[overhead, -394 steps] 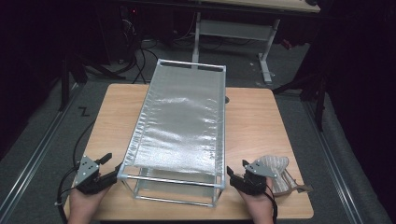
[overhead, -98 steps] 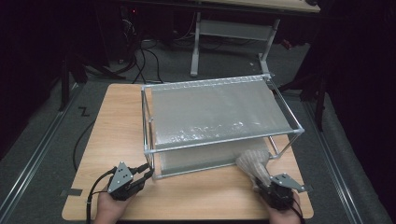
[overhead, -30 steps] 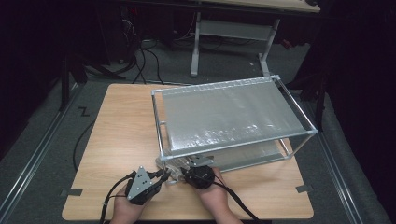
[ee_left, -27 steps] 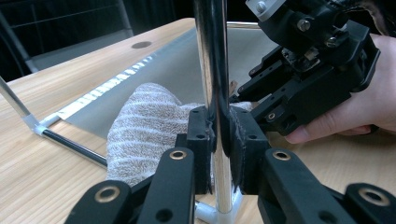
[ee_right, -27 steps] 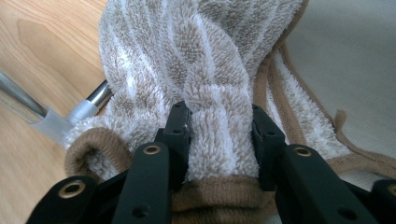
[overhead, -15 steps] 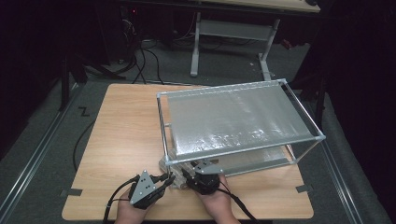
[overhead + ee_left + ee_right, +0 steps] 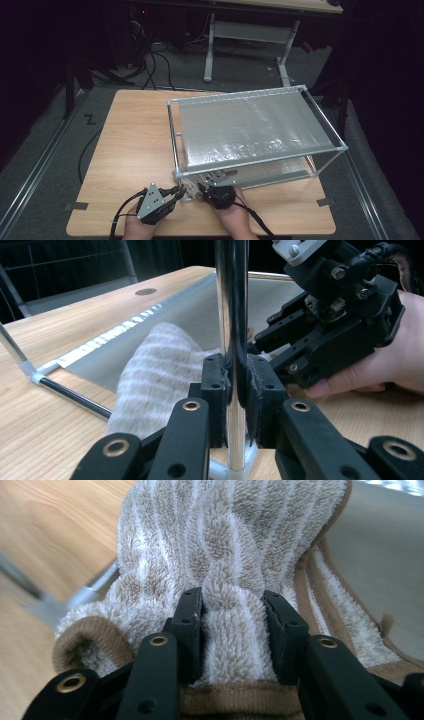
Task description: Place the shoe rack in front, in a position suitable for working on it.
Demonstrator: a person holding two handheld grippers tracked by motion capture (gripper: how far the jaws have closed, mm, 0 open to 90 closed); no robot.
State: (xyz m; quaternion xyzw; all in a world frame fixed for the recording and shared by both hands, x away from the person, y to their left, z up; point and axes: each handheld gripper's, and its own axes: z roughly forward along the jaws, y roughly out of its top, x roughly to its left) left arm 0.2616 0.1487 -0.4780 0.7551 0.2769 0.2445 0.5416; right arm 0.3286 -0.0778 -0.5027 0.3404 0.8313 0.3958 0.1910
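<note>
A metal-frame rack [image 7: 322, 127] with two grey fabric shelves stands crosswise on the wooden table [image 7: 130, 145]. My left gripper [image 7: 175, 192] [image 7: 234, 382] is shut on the rack's chrome upright post [image 7: 231, 300] at the near left corner. Just to its right, my right gripper [image 7: 207, 186] [image 7: 232, 605] grips a beige-and-white striped fluffy cloth [image 7: 230, 540] [image 7: 155, 370] at the lower shelf's corner. Its jaws have just been closing, and the pads press into a fold of the cloth. In the left gripper view the right gripper [image 7: 260, 345] and its hand sit just behind the post.
Behind the table stands a white-legged desk [image 7: 245, 35], with black cables [image 7: 160, 65] on the floor at the back left. Floor rails [image 7: 35, 175] run along the left and right. Bare wood lies left of the rack; the table's near edge is by my hands.
The rack has turned from lengthwise to crosswise and shifted a little rightward. My right hand brought the cloth from the right side to the rack's near left corner beside my left gripper.
</note>
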